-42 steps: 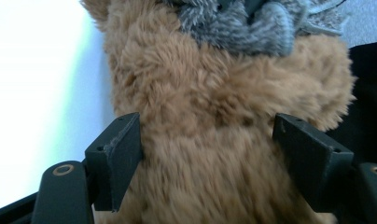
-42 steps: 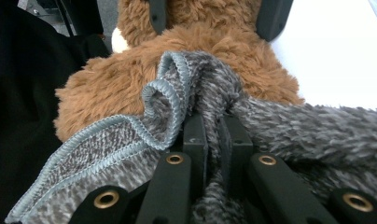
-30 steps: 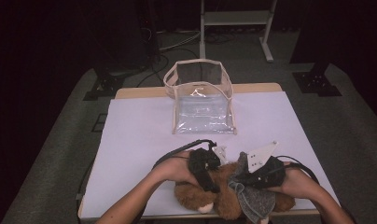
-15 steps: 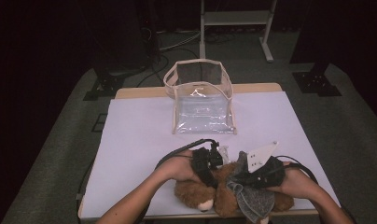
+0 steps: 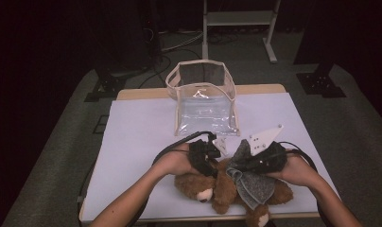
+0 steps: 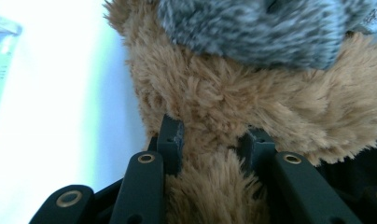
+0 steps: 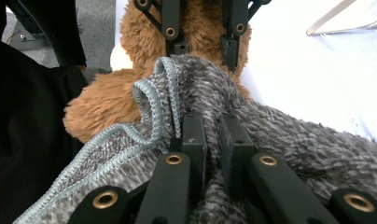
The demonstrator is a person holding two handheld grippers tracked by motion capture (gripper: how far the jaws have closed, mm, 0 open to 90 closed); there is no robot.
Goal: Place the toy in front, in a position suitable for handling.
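teddy bear [image 5: 217, 185] lies at the table's 6 o'clock edge, long axis 9-to-3. left gripper [image 6: 214, 140] has just been closing, jaws now narrowed onto brown fur. right gripper [image 7: 212, 128] is clamped on the grey cloth [image 5: 251, 185], draped over the bear at 3 o'clock of the left gripper.

- The teddy bear [image 5: 217, 187] has shaggy brown plush.
- The grey cloth [image 5: 253, 187] is fuzzy knit with stitched edging.
- The bag [image 5: 203, 106] is glossy clear plastic.
- The surface [image 5: 137, 142] looks smooth, matt white.
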